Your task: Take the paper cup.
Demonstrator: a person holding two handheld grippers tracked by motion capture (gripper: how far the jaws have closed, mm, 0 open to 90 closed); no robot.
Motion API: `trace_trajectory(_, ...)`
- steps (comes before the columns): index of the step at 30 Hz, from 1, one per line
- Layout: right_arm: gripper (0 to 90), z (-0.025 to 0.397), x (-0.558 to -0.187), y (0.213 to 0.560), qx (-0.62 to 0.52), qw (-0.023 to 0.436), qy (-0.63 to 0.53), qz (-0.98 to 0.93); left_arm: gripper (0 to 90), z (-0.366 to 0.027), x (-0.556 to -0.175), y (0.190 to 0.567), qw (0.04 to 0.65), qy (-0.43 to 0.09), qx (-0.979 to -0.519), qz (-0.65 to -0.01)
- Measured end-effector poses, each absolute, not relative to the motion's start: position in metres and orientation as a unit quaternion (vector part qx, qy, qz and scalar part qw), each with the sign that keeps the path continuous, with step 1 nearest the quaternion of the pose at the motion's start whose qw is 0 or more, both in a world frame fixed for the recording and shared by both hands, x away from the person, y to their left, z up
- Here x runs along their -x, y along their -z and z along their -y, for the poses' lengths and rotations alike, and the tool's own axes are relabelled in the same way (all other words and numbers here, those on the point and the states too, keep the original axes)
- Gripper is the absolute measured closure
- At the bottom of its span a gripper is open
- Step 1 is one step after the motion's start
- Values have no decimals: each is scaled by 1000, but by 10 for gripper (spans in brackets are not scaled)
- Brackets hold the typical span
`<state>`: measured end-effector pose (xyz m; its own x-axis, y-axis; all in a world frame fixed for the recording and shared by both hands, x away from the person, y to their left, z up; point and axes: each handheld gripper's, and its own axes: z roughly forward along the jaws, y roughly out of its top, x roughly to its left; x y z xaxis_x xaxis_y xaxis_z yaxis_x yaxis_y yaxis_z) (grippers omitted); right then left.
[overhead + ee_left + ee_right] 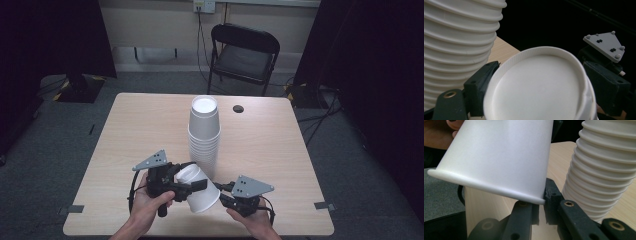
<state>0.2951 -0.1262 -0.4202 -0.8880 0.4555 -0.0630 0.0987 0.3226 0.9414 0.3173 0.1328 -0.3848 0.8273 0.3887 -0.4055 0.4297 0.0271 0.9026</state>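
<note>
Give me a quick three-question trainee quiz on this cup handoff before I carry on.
1. True or false: the single cup stands upright on the table.
2. Which part of that cup do the left gripper jaws straddle? A) its closed base end B) its rolled rim C) nothing
3. Name what stands just behind both grippers, mid-table.

Key
1. False: it is held off the table, tilted, base toward the stack.
2. A: the left gripper view shows the closed base between its jaws, while the right gripper is at the rolled rim.
3. The stack of upside-down white cups.
</note>
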Motion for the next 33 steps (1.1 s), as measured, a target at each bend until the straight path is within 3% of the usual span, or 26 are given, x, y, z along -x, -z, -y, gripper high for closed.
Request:
trace_trajectory(7,847,127,-296,422,-181,152,-548,-803,173,-149,-319,379,668,-25,-679,-304)
trace_trajectory(17,847,125,-302,425,-198,123,-523,-820,159,-154,-318,377,636,-62,-708,-299)
trace_trajectory(20,846,127,-305,426,-211,116,-511,-825,217,-156,-315,375,633,-87,-713,-288)
trace_trajectory(29,846,132,-312,426,-232,89,-493,-834,236,-160,-311,377,612,-137,-729,-274)
trace_trajectory(33,846,133,-315,427,-243,74,-476,-842,300,-159,-306,379,600,-154,-748,-239)
